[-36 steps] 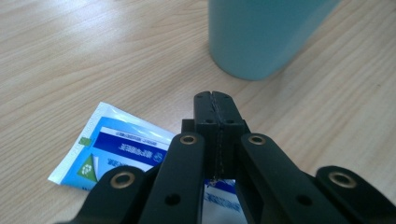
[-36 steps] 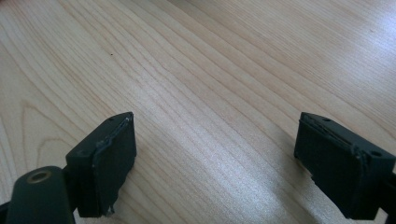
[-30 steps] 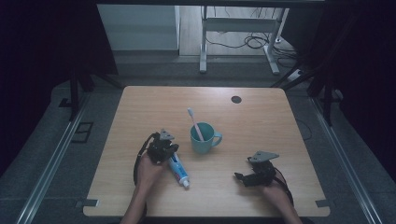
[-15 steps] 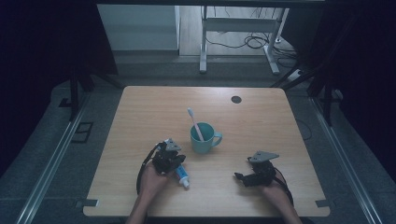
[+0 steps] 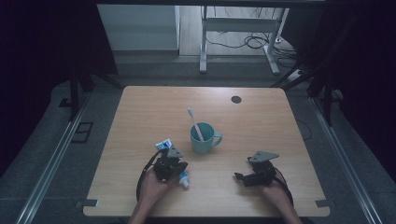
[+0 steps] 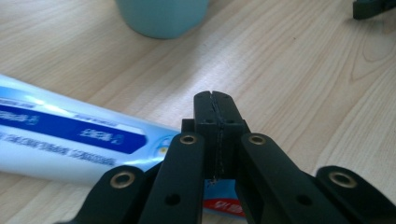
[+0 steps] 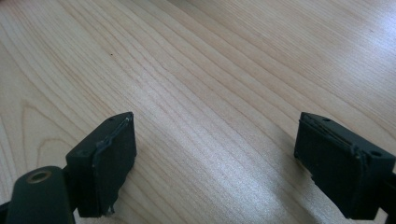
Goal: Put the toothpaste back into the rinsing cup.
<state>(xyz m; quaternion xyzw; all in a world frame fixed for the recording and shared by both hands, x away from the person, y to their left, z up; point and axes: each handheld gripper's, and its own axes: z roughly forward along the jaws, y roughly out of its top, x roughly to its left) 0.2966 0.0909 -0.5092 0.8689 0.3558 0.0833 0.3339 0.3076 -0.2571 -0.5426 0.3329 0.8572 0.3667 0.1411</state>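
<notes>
A toothbrush (image 5: 194,124) stands, seemingly tilted, in the teal mug (image 5: 203,140).

Lab, bare test table (image 5: 261,116), floor cables (image 5: 247,42)

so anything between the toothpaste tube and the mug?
Nothing visible. The toothpaste tube lies under the shut left gripper; bare table runs from it to the teal mug, which holds a toothbrush.
</notes>
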